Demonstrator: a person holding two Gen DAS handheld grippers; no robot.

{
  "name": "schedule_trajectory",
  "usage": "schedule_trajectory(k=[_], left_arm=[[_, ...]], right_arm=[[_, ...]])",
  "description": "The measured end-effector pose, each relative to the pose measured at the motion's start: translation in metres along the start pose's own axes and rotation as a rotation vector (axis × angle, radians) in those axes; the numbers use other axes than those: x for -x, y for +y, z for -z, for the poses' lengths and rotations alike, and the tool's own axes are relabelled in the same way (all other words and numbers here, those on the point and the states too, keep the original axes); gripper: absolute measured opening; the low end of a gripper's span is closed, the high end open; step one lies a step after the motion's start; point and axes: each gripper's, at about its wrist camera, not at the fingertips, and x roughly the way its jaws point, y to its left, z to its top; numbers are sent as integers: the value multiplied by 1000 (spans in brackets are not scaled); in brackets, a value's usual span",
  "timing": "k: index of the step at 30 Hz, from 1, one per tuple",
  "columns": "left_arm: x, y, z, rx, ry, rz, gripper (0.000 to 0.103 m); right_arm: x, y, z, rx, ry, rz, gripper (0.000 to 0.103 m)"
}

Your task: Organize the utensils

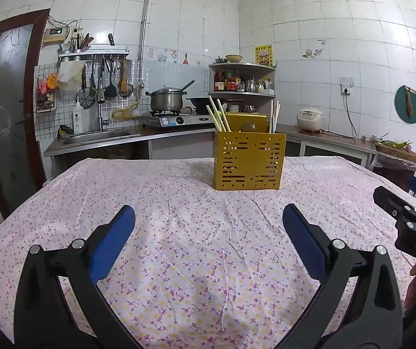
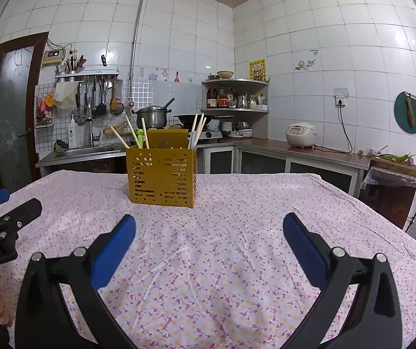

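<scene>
Left gripper (image 1: 208,222): we hold it low over the cloth (image 1: 196,256), jaws spread wide, nothing between them
Right gripper (image 2: 209,224): same story; jaws wide apart, empty; its side also shows at the right edge of the left view
Caddy (image 2: 161,176): yellow, slotted, upright on the cloth, ahead of both grippers and well apart from them
Chopsticks (image 2: 133,133): already standing in the caddy, leaning in two bunches, left corner and right corner
Count: one caddy; two grippers; roughly three or four pale sticks on the left, about three on the right, overlap makes it uncertain; one small green item among the left bunch, too small to name
Loose utensils: we see none lying on the cloth
Risk: the caddy looks light; a sideways nudge at the leaning sticks could tip it or slide it on the wrinkled cloth
Risk two: thin sticks could slip out of a wide pinch
</scene>
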Motion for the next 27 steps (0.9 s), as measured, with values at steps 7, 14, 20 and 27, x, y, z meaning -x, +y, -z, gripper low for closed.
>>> schedule_trajectory(k=[7,14,20,27], left_arm=[[0,-2,0,-3,1,-2,98],[0,-3,1,-10,-6,-6,98],[-1,-4,1,-12,-3,-7,98],[-1,-5,0,-14,-2,-7,98]], right_arm=[[-2,1,0,-5,7,-1,99],[-4,2,2,5,11,1,99],[-4,3,2,5,12,1,99],[-4,3,2,4,13,0,99]])
